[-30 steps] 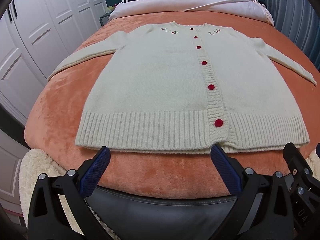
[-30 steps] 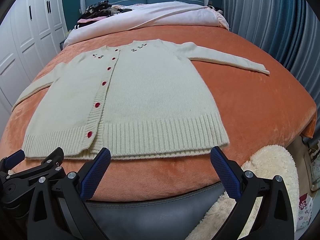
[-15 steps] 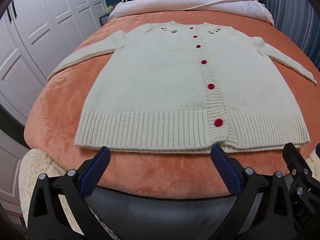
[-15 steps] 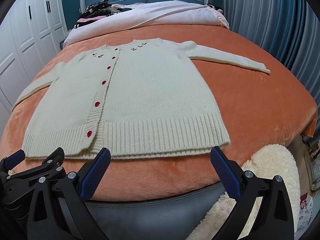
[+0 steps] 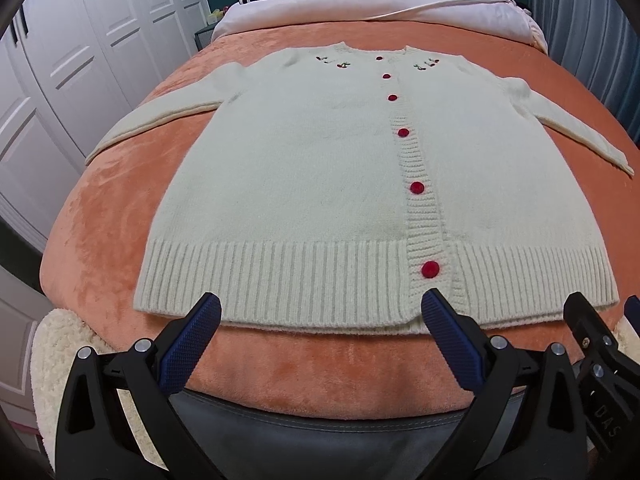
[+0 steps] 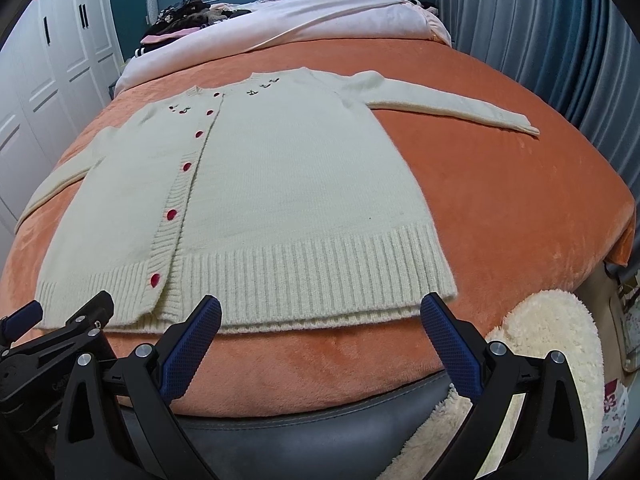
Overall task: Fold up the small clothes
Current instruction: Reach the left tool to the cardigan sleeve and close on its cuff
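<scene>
Since the earlier frames both grippers have crept slightly toward the hem. The left gripper [image 5: 320,322] has its fingers [image 5: 192,338] spread wide, holding nothing, just short of the ribbed hem; the right gripper [image 6: 320,322] likewise, empty. The cream cardigan [image 5: 320,184] lies flat and buttoned on the bed [image 5: 100,216], hem at the near edge, sleeves spread toward both sides. Folding has likely not begun; next calls for pinching a sleeve or side edge.
</scene>
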A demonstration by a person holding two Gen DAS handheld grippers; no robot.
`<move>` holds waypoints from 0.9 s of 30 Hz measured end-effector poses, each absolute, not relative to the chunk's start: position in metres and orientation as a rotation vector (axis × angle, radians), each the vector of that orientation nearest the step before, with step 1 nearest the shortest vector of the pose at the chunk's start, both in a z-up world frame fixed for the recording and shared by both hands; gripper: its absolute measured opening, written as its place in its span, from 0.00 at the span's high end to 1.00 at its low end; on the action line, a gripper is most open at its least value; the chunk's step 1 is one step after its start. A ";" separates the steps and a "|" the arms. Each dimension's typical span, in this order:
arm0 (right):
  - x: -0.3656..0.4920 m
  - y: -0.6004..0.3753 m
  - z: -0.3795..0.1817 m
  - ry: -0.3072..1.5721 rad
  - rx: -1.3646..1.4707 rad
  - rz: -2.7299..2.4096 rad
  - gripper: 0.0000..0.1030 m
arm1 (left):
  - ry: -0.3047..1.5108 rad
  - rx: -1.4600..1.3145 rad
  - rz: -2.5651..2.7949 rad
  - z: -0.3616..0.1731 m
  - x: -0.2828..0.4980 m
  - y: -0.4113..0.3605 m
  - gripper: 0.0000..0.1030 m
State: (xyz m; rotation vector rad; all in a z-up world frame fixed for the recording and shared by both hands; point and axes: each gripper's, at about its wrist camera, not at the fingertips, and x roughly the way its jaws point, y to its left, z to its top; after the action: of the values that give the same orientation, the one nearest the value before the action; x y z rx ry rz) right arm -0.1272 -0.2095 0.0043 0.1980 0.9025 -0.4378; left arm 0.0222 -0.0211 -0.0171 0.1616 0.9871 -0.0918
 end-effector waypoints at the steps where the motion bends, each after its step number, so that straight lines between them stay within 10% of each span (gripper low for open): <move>1: -0.124 -0.217 0.005 0.904 0.205 -0.436 0.05 | 0.993 0.148 -0.098 -0.017 0.027 -0.021 0.05; 20: 0.001 -0.651 -0.020 0.651 0.885 -0.754 0.05 | 0.949 0.000 -0.017 -0.019 0.132 0.008 0.05; 22: 0.009 -0.661 -0.028 0.618 0.917 -0.770 0.15 | 0.959 -0.002 -0.009 -0.023 0.141 0.010 0.05; 25: 0.041 -0.659 -0.023 0.640 0.892 -0.713 0.88 | 0.959 -0.001 -0.009 -0.028 0.153 0.013 0.05; 27: 0.068 -0.629 0.012 0.570 0.804 -0.608 0.89 | 0.948 -0.010 -0.015 -0.027 0.160 0.014 0.05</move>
State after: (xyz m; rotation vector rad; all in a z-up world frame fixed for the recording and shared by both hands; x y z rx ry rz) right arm 0.0684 -0.6292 0.0118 0.8039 0.5705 -0.6075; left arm 0.1599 0.0143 -0.0273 -0.0095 0.9481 -0.0147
